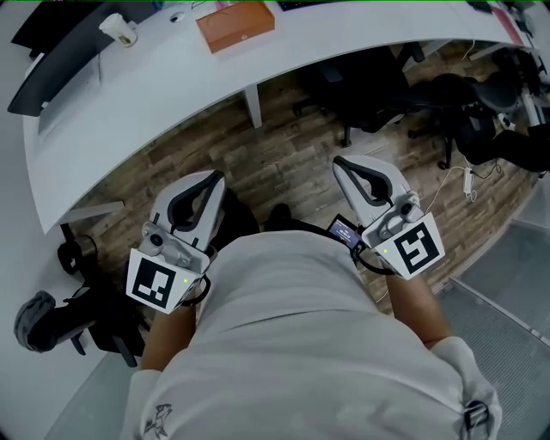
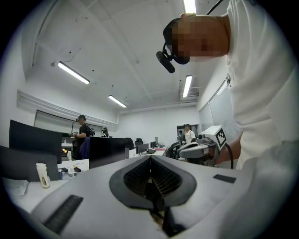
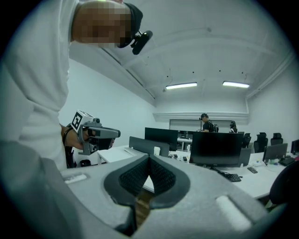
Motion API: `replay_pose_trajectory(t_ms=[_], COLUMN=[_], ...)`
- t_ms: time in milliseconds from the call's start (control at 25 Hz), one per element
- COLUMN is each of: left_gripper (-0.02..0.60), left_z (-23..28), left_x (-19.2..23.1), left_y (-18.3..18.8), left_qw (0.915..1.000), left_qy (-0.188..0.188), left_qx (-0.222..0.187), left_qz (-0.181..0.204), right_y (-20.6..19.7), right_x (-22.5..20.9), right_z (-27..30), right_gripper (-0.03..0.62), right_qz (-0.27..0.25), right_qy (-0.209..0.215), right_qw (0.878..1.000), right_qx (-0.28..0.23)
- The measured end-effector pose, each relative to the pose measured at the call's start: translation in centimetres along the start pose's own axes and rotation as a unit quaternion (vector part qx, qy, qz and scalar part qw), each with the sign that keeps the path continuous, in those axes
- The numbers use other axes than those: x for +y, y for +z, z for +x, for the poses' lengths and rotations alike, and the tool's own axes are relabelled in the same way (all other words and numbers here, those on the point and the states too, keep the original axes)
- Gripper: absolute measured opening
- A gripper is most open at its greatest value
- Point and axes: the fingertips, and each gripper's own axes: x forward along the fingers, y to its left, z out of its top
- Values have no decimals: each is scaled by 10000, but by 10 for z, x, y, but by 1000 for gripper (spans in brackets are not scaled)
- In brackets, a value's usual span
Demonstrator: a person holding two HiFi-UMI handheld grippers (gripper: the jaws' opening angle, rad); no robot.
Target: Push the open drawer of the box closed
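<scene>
**Head view: both tongs shut on nothing, box far ahead on the counter**

The brown box [image 1: 236,26] is sitting on the white curved counter [image 1: 172,99], well ahead of both tongs and roughly between their lines. It is showing as an orange-brown block with a small pale mark, and its drawer is too small to make out. The left tongs [image 1: 213,179] and the right tongs [image 1: 341,163] are hovering side by side close to the person's waist, each with its jaws pressed together and nothing between them. The counter's near edge is curving across ahead of the tips, with open wood-plank floor [image 1: 284,163] lying between. Dark office chairs [image 1: 369,94] are standing under the counter ahead of the right tongs. A pale cup [image 1: 120,28] is sitting ahead of the left tongs, beside a dark monitor [image 1: 47,64]. The gripper views are showing an office with strip lights [image 2: 73,73] overhead and people [image 3: 206,123] standing well beyond the tips.
</scene>
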Motion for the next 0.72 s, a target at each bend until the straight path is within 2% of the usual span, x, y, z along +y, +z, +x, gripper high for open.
replay_pose_trajectory(t_ms=[200, 320, 720], left_gripper=[0, 0, 0], left_z=[1, -1, -3], left_x=[-16, -22, -18], left_y=[0, -4, 3], left_qw=[10000, 9999, 9999], left_qy=[-32, -42, -9], left_qx=[-42, 116, 100], left_qz=[-64, -48, 22], right_y=[7, 8, 14], right_x=[0, 2, 1], right_z=[-13, -16, -13], right_gripper=[2, 2, 2], right_qz=[-20, -26, -170], right_qy=[25, 74, 171], right_qw=[9999, 9999, 9997], right_qx=[-124, -123, -93])
